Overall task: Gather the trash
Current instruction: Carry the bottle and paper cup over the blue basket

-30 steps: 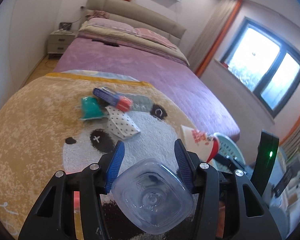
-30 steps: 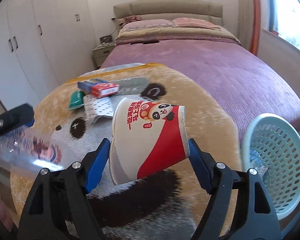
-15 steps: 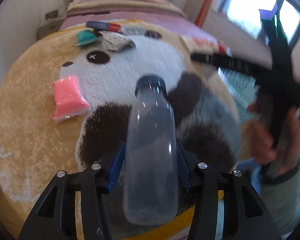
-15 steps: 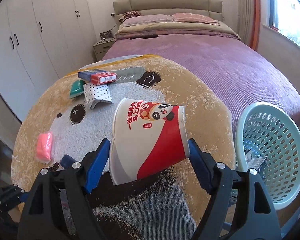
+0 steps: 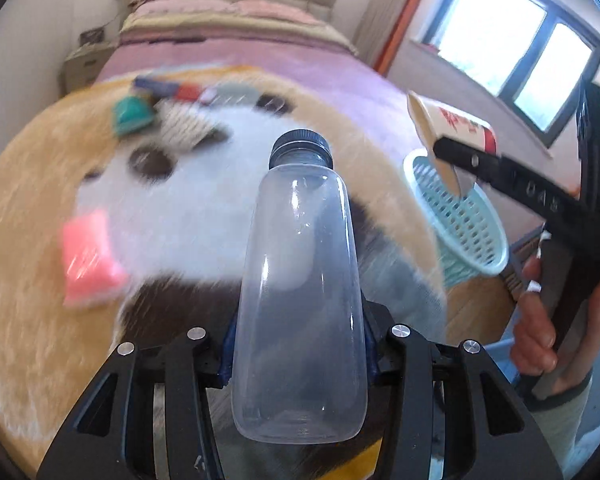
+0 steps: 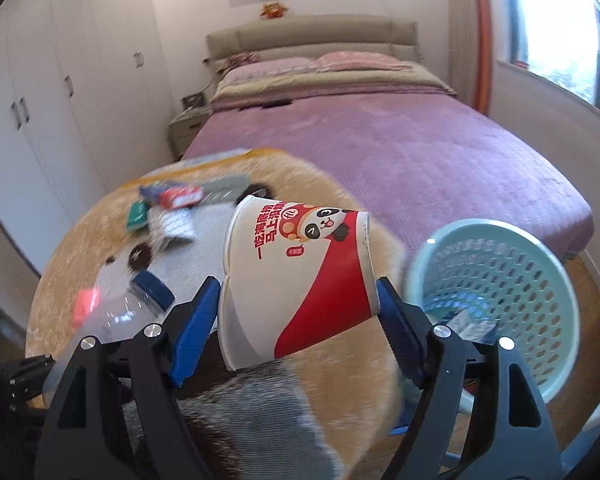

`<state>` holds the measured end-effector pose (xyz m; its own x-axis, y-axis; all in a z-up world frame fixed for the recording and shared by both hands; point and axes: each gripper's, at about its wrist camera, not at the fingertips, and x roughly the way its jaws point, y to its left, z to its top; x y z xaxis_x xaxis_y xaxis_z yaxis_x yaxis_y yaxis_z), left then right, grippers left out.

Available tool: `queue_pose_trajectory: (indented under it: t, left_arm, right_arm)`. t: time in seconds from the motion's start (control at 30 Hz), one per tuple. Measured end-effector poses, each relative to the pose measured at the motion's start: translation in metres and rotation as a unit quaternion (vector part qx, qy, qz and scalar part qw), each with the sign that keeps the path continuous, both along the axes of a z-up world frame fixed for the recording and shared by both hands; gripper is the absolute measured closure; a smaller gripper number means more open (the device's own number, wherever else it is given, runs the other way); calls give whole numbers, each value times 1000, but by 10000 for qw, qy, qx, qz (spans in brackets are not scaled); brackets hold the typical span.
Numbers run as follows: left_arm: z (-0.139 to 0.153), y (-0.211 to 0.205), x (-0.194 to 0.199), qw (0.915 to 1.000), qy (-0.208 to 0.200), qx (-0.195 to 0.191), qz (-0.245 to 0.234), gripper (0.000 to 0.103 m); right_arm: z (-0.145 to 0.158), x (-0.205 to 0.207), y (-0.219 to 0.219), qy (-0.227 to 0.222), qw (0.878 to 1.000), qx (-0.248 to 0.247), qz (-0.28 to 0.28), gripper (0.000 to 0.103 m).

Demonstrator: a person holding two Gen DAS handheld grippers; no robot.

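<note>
On the far left of the round panda rug [image 5: 28,240], a pink packet [image 5: 88,258] lies uncollected. Farther back sit a teal packet [image 5: 132,114], a dotted white wrapper [image 6: 171,226] and a blue-and-red box [image 6: 172,195], bunched close together; blur hides finer detail. These four pieces are what is left to gather, as far as the views show.

At centre, the left gripper [image 5: 298,338] is clenched on an empty clear plastic bottle [image 5: 300,280], cap pointing away, held above the rug.

To its right, the right gripper [image 6: 298,316] grips a red-and-white panda-print paper cup [image 6: 296,276] on its side, near the pale green perforated basket [image 6: 496,236]. The basket stands just off the rug's right edge and already holds some wrappers [image 6: 466,322]. So collection looks partly done: two items in hand await dropping, and neither is over the basket's opening yet.
</note>
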<state>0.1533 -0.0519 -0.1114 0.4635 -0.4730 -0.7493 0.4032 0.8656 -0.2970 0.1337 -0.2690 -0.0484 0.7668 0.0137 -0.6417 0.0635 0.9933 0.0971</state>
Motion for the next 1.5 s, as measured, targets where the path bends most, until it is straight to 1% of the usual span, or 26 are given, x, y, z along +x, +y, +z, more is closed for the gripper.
queue_pose_trajectory:
  t: [0.07, 0.2, 0.37, 0.5, 0.63, 0.83, 0.97, 1.03, 1.1, 1.27, 1.47, 1.5]
  left_arm:
    - [9, -16, 7, 9998, -79, -100, -161, 59]
    - [22, -56, 22, 9981, -321, -146, -509, 59]
    - [28, -106, 43, 9943, -380, -275, -960, 59]
    - [29, -144, 53, 9908, -412, -276, -1257, 59]
    - [28, -178, 66, 9870, -379, -367, -1520, 59]
    - [17, -216, 82, 9833, -134, -425, -1766, 59]
    - [3, -237, 92, 9800, 89, -443, -1937, 59]
    - [-5, -246, 97, 9774, 273, -472, -2043, 59]
    - [-15, -257, 104, 9738, 544, -558, -2135, 58]
    - [-37, -273, 115, 9706, 1004, -619, -2100, 58]
    - [-51, -285, 117, 9704, 1174, -506, -2049, 58]
    - [-50, -289, 118, 9712, 1156, -506, -2021, 51]
  right_arm:
    - [6, -4, -20, -71, 9997, 33, -212, 29]
    - [13, -9, -57, -151, 9981, 31, -600, 29]
    - [15, -14, -103, -172, 9936, 95, -1109, 29]
    - [11, -16, -133, -142, 9894, 172, -1437, 29]
    - [5, -17, -157, -70, 9854, 211, -1691, 29]
    - [-10, -13, -180, 143, 9794, 297, -1993, 29]
    - [-25, -12, -196, 338, 9741, 423, -2195, 29]
    - [-32, -11, -204, 460, 9710, 492, -2293, 29]
    - [-39, -10, -211, 562, 9681, 531, -2382, 29]
    - [-55, -9, -225, 812, 9615, 627, -2551, 28]
    - [-68, -6, -233, 949, 9582, 761, -2588, 27]
    - [-69, -6, -234, 953, 9582, 773, -2585, 26]
